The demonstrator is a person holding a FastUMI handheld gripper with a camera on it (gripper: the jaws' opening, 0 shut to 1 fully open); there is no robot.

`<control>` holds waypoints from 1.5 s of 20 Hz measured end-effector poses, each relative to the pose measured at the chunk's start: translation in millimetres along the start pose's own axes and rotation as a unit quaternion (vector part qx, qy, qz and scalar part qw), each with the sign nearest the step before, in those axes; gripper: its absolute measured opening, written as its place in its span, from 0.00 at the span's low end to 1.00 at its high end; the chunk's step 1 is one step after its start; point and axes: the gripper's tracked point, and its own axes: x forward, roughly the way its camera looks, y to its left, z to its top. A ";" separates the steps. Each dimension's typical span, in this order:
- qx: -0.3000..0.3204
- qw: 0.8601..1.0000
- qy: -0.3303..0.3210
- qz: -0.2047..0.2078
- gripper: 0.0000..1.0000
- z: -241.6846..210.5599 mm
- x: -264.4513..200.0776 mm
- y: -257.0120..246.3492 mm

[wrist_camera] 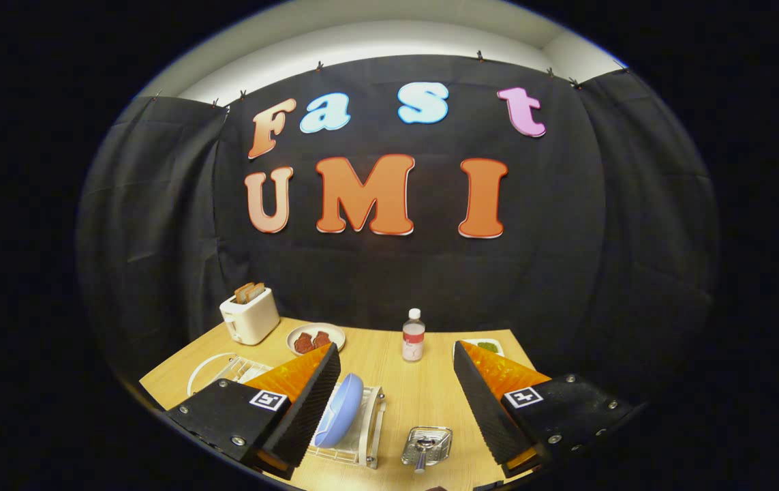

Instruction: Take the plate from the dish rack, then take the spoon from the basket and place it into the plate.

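Note:
A light blue plate [341, 411] stands on edge in a white wire dish rack [370, 428], right beside my left finger [307, 409]. A small metal basket [428, 443] sits on the wooden table between my fingers, and a spoon [422, 453] lies in it with its handle pointing toward me. My gripper [396, 402] hovers above the table, open wide, with nothing between its fingers. The right finger [481, 402] stands to the right of the basket.
At the back of the table [423, 395] stand a white toaster [249, 316] with bread slices, a plate of reddish food [315, 337] and a small bottle [414, 335]. A dish with green food [486, 346] peeks out behind the right finger.

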 end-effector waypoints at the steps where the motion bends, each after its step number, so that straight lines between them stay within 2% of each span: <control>1: 0.006 1.000 0.022 0.006 1.00 -7.4 5.5 4.5; 3: 0.022 0.998 0.063 0.008 1.00 -19.6 15.5 6.6; 8: 0.072 0.984 0.157 0.050 0.97 -46.4 35.5 29.5; 13: 0.048 0.970 0.233 0.048 0.91 -77.9 60.9 42.3; 16: 0.024 0.957 0.285 0.054 0.87 -102.9 74.5 55.1; 19: 0.002 0.939 0.342 0.042 0.86 -131.2 84.4 57.0; 21: -0.004 0.934 0.357 0.018 0.85 -146.6 94.4 55.9; 25: -0.008 0.926 0.377 0.007 0.77 -165.2 105.0 70.5; 28: -0.013 0.913 0.408 -0.011 0.65 -179.7 106.1 73.3; 30: -0.013 0.905 0.424 -0.012 0.64 -190.3 105.2 82.4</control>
